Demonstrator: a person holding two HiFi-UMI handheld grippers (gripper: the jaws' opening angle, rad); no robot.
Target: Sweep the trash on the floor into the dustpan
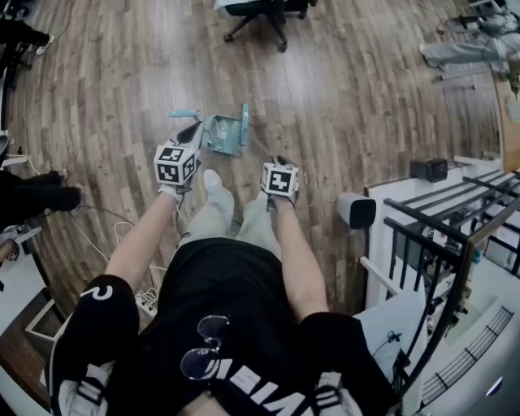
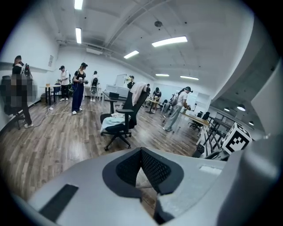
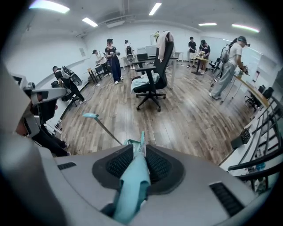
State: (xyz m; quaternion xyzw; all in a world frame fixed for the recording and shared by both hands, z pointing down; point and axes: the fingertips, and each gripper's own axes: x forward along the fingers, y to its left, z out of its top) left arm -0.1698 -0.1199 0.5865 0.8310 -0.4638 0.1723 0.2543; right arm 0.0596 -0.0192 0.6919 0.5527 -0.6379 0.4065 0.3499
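A teal dustpan stands on the wood floor just ahead of my feet. My right gripper is shut on a teal handle that runs forward to the dustpan. A thin stick with a teal end cap slants up from the dustpan toward the left; the cap lies just beyond my left gripper. The left gripper's pads meet at their tips with nothing between them. I make out no trash on the floor.
A black office chair stands farther ahead on the floor. At my right are a white box and a black railing. Cables lie at my left. Several people stand farther off in the room.
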